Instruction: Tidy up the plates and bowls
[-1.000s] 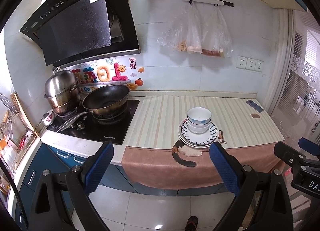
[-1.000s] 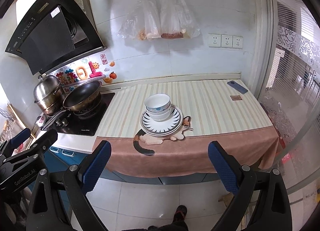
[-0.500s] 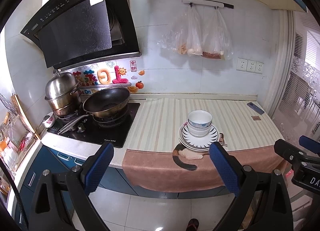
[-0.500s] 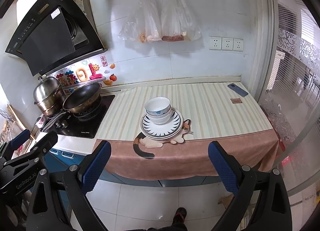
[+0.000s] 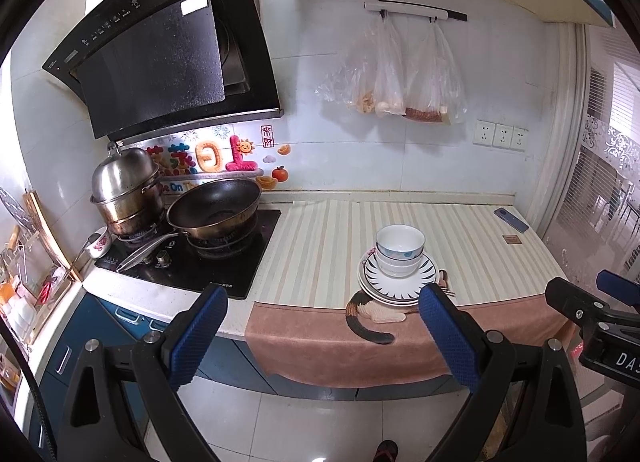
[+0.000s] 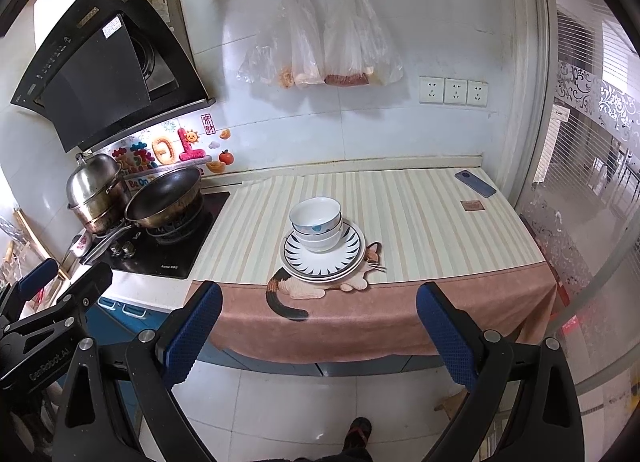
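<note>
Stacked white bowls with blue marks (image 5: 399,250) (image 6: 317,224) sit on stacked plates with a dark ray pattern (image 5: 400,284) (image 6: 324,260), near the counter's front edge on a striped mat. My left gripper (image 5: 322,326) hangs open over the floor, well short of the counter, nothing between its blue pads. My right gripper (image 6: 318,324) is open too, likewise back from the counter, with the stack ahead of it. Each gripper shows at the edge of the other's view.
A stove (image 5: 192,258) with a wok (image 5: 214,206) and a steel pot (image 5: 126,190) stands left of the stack. A phone (image 6: 475,183) and a small brown square (image 6: 472,205) lie at the counter's far right. Plastic bags (image 6: 320,46) hang on the wall. A glass door (image 6: 580,182) bounds the right.
Both grippers have drawn back slightly from the counter, so the stack looks a little smaller and lower. Both stay open. The bowls and plates have not moved.
</note>
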A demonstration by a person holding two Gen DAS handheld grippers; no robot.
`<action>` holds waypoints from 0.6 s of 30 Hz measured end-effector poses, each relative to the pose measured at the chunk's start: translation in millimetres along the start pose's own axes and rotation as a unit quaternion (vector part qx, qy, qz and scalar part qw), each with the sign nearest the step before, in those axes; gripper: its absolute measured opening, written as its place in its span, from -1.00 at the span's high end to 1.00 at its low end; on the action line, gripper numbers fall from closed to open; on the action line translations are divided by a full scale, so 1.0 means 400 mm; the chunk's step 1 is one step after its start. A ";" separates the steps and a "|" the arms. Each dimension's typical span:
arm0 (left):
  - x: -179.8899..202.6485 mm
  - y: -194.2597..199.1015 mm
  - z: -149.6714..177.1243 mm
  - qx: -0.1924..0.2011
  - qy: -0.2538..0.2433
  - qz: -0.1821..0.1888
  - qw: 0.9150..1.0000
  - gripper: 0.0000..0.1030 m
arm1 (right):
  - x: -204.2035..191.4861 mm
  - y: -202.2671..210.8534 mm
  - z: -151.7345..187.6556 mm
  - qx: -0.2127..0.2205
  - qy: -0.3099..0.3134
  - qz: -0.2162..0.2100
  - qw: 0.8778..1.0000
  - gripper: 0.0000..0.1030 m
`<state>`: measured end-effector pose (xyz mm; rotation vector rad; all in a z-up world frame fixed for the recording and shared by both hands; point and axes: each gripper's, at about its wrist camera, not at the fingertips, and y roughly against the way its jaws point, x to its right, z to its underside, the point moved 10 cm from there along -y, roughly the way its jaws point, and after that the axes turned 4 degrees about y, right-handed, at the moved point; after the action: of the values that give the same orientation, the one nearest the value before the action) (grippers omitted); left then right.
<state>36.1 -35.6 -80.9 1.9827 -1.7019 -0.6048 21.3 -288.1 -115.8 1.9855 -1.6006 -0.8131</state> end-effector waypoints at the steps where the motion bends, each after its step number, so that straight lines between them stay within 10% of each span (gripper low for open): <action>1: 0.003 0.002 -0.001 0.000 -0.001 0.000 1.000 -0.90 | 0.000 0.001 0.001 -0.001 0.000 0.000 1.000 -0.93; 18: 0.010 0.006 0.002 0.001 0.000 0.002 1.000 -0.90 | 0.004 0.020 0.007 0.005 0.002 0.008 1.000 -0.94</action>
<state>34.2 -39.7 -80.3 1.9792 -1.7070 -0.6007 14.0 -291.5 -112.9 1.9778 -1.6206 -0.7961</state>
